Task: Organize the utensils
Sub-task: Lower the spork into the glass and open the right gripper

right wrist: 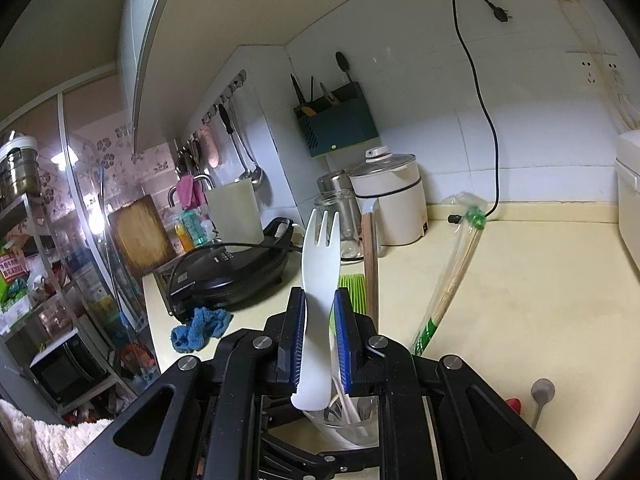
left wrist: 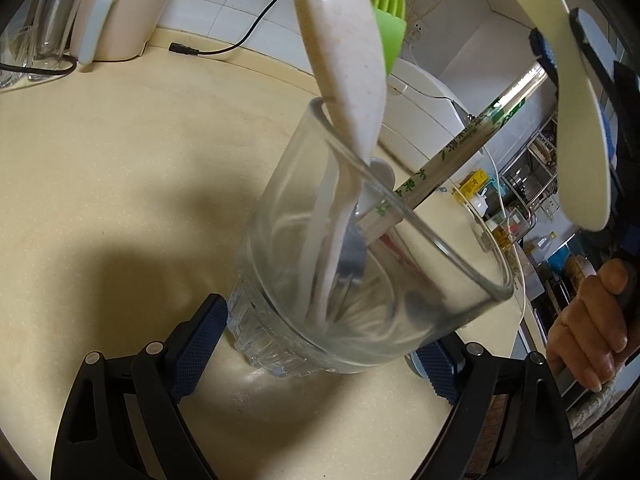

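Green printed characters are seen along the clear sleeve of the wrapped chopsticks in the left wrist view; the writing cannot be read. At frame centre a clear glass cup with a ribbed base is gripped at its sides by the blue textured pads of the left claw, above the cream speckled counter. Held in the cup are a pale speckled spoon, leaning on the upper rim, the chopsticks slanting toward the upper right, and other blurred pieces. In the right wrist view a white plastic fork, tines up, is clamped flat between the narrow blue pads of the right claw at lower centre, directly above the cup, whose rim is glimpsed beneath. A second wrapped chopstick pair lies on the counter to the right.
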Demonstrator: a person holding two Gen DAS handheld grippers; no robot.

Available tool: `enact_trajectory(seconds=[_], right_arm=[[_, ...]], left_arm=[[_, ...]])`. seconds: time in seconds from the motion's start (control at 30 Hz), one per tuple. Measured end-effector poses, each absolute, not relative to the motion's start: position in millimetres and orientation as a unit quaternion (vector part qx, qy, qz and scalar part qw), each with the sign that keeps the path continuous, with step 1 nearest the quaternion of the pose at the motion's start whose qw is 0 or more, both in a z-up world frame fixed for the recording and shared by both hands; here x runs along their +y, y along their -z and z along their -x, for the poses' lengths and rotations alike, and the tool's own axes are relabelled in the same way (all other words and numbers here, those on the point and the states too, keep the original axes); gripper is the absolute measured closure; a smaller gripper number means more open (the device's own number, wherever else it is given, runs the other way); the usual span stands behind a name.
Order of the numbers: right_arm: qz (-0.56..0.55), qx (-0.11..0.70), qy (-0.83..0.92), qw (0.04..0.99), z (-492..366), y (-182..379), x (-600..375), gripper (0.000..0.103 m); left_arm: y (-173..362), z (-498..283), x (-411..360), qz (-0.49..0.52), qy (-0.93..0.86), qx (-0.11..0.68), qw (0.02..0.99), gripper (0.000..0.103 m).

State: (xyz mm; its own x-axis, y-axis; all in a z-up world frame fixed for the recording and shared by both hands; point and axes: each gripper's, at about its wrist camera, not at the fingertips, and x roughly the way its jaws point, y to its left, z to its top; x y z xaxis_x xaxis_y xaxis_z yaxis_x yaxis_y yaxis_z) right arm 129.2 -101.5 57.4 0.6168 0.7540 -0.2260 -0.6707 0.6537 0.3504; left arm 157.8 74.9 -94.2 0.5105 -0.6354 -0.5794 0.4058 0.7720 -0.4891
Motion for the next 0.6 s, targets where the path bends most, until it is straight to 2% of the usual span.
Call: enact_trajectory(seconds=[0.6], right_arm=[[-0.125, 0.180, -0.393, 0.893, -131.3, -52.4, -103.9, 0.088]], left_arm=[[94.8, -158.9, 77.0, 0.148, 0.306, 0.390, 0.856, 0.012]])
